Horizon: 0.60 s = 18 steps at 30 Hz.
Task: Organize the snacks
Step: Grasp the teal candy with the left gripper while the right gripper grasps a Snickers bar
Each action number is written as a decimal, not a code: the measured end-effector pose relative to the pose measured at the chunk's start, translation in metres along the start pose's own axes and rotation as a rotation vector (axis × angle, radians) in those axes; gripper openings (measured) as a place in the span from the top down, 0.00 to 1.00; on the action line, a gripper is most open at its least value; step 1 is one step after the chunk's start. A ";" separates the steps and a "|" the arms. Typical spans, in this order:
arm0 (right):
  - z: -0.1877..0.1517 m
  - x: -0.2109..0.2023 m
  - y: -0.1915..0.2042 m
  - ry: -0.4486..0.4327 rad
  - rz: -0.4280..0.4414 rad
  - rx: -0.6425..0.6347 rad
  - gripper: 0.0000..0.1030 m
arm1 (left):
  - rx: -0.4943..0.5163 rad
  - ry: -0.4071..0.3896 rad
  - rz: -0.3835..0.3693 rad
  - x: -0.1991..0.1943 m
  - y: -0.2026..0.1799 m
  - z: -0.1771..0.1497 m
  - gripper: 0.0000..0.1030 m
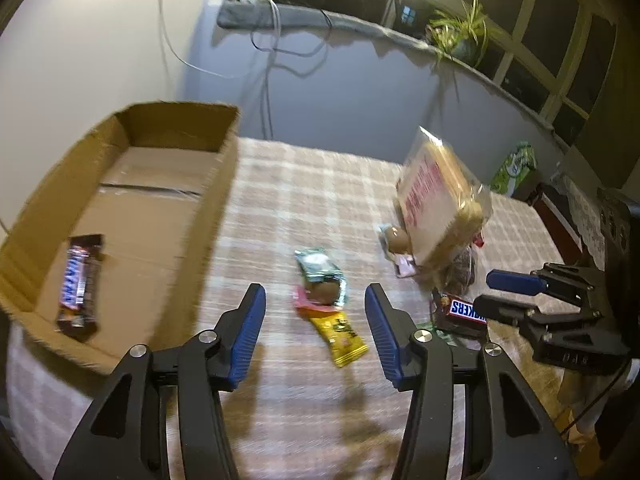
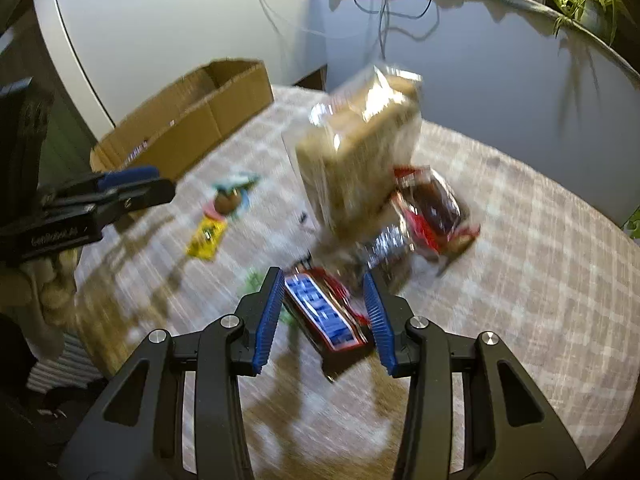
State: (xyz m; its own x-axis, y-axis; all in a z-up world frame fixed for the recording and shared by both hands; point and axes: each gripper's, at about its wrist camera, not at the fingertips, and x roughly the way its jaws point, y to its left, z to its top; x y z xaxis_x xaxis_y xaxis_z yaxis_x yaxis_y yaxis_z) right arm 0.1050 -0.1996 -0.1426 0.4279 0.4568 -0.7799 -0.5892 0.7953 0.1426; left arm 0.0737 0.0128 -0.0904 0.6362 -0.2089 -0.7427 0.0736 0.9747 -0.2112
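An open cardboard box (image 1: pixel 168 184) stands at the left of the plaid-covered table and shows in the right wrist view (image 2: pixel 200 120) too. One Snickers bar (image 1: pixel 80 280) lies inside it. My left gripper (image 1: pixel 316 300) is open above a small pile: a green packet (image 1: pixel 320 272), a pink wrapper and a yellow packet (image 1: pixel 340 334). My right gripper (image 2: pixel 324 292) is open around a second Snickers bar (image 2: pixel 324 312) on the table; whether the pads touch it is unclear. The right gripper also shows in the left wrist view (image 1: pixel 488 292).
A clear bag of wafers (image 2: pixel 356 156) stands tilted behind the Snickers bar, with a red packet (image 2: pixel 436 212) and other wrappers beside it. A green box (image 1: pixel 516 168) stands at the far right. Cables hang down the wall behind.
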 end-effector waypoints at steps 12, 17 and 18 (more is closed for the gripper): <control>-0.009 0.014 -0.010 0.022 0.020 0.002 0.58 | -0.050 0.089 0.017 0.047 -0.006 0.018 0.51; -0.006 0.015 -0.006 0.017 0.031 -0.022 0.58 | -0.055 0.108 0.022 0.055 -0.005 0.021 0.61; -0.006 0.015 -0.005 0.017 0.035 -0.029 0.58 | -0.051 0.111 0.024 0.057 -0.005 0.021 0.62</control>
State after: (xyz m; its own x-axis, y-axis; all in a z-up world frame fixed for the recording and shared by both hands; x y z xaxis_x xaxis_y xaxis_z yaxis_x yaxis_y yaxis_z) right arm 0.1108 -0.1989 -0.1586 0.3952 0.4766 -0.7853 -0.6230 0.7673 0.1522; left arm 0.1251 -0.0025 -0.1182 0.5482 -0.1958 -0.8131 0.0185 0.9748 -0.2222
